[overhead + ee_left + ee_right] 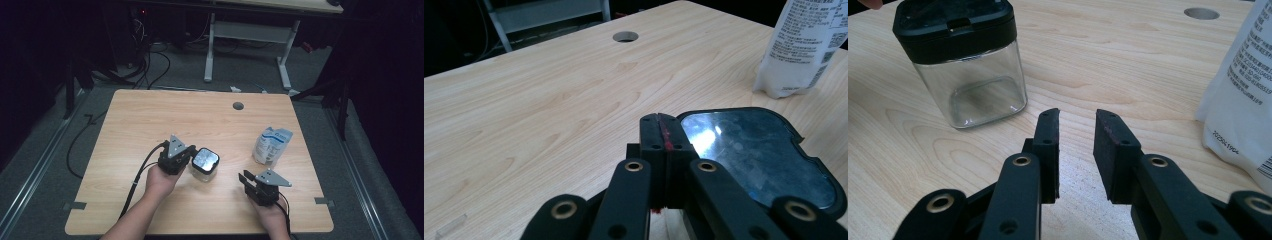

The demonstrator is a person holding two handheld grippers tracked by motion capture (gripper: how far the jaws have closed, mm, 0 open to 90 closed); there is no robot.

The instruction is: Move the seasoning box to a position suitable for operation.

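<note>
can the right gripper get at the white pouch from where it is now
Probably yes. The right gripper has its fingers parted with nothing between them, and the white pouch stands close by on the table, with bare wood between them. The jar sits off on the other side.

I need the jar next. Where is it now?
In the high view, the clear jar with its black lid stands mid-table, right beside the shut left tongs, left of the white pouch.
</note>
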